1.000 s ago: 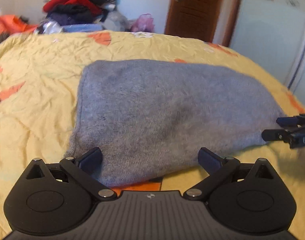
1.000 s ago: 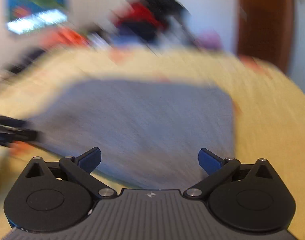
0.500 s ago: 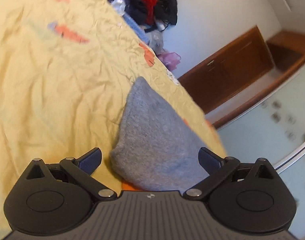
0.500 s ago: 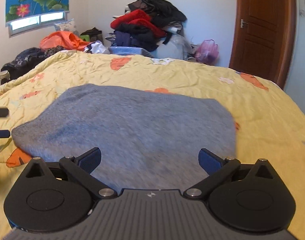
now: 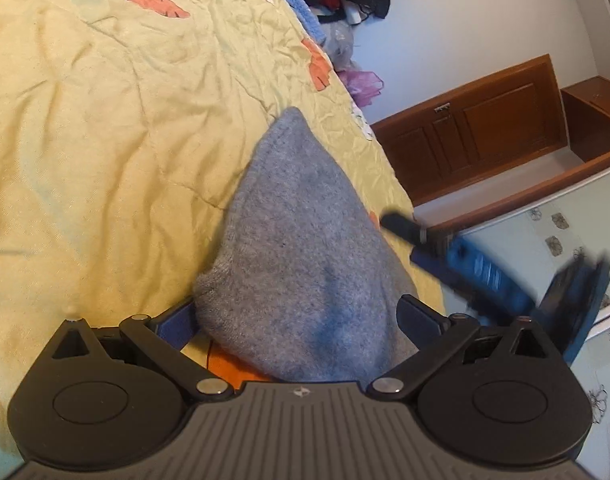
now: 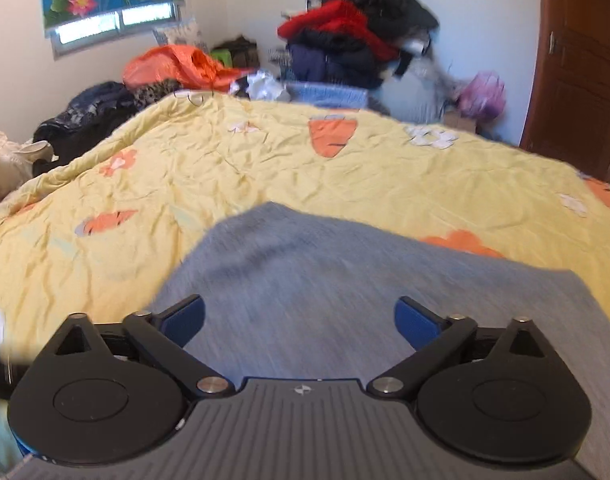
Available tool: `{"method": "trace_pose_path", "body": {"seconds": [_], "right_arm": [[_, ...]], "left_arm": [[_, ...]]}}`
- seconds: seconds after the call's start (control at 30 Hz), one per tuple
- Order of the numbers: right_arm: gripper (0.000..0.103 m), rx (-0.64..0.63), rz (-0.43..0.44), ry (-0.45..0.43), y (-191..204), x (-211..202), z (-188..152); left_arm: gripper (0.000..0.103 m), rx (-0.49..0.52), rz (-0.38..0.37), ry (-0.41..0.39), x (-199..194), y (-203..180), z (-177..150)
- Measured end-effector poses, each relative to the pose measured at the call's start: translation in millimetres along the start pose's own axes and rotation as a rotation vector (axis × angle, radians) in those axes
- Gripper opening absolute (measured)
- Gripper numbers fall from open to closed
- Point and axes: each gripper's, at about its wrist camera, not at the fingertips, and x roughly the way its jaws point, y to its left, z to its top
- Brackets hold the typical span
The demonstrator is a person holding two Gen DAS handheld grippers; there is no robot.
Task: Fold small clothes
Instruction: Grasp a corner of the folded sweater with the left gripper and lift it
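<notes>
A grey knit garment (image 5: 301, 248) lies folded on the yellow bedspread (image 5: 105, 140). My left gripper (image 5: 301, 316) is open, rolled sideways, its jaws on either side of the garment's near corner. My right gripper (image 6: 301, 316) is open and low over the same garment (image 6: 345, 288), which fills the gap between its jaws. The right gripper also shows in the left wrist view (image 5: 477, 268), blurred, at the garment's right edge.
A pile of clothes (image 6: 353, 48) and an orange cloth (image 6: 177, 68) sit beyond the far edge of the bed. A brown wooden door (image 6: 581, 68) stands at the right. The bedspread (image 6: 265, 168) has carrot and flower prints.
My left gripper has rolled sideways and closed in on the garment's near corner. My right gripper has moved forward over the garment and into the left wrist view.
</notes>
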Motion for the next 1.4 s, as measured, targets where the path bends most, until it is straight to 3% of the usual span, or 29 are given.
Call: {"method": "trace_pose_path", "body": {"seconds": [0.13,0.17,0.2,0.27,0.47,0.6,0.67,0.73,0.9,1.1,1.2,1.4], "right_arm": [[0.103,-0.040,-0.043,0.130,31,44,35],[0.103,-0.047,-0.072,0.171,39,57,40],[0.103,-0.052,-0.097,0.226,47,70,45],[0.102,-0.086,-0.126,0.314,61,92,50],[0.102,-0.226,-0.304,0.399,105,132,65],[0.102,-0.212,-0.292,0.452,122,147,71],[0.102,-0.244,-0.310,0.470,131,152,72],[0.102,-0.271,-0.340,0.496,136,159,72],[0.101,-0.289,-0.383,0.540,138,165,70],[0.100,-0.289,-0.413,0.560,138,174,71],[0.084,-0.252,-0.369,0.584,136,173,77],[0.079,-0.289,-0.380,0.606,133,174,75]], "left_arm": [[0.103,0.014,0.009,-0.013,2,-2,-2],[0.099,0.022,0.009,-0.011,2,-3,-2],[0.093,0.035,0.014,-0.009,4,-4,-2],[0.072,0.042,0.016,-0.002,6,-1,-2],[0.051,0.046,-0.007,0.009,5,11,-1],[0.039,0.082,0.000,0.008,6,10,-5],[0.018,0.075,-0.011,0.035,10,14,-5],[0.008,0.046,-0.034,0.069,16,21,-6],[0.005,0.037,-0.078,0.081,18,28,-6],[0.004,0.145,-0.082,0.063,20,12,-3],[0.004,0.213,-0.086,0.045,22,-1,-4],[0.004,0.313,-0.106,0.026,29,-28,-7]]}}
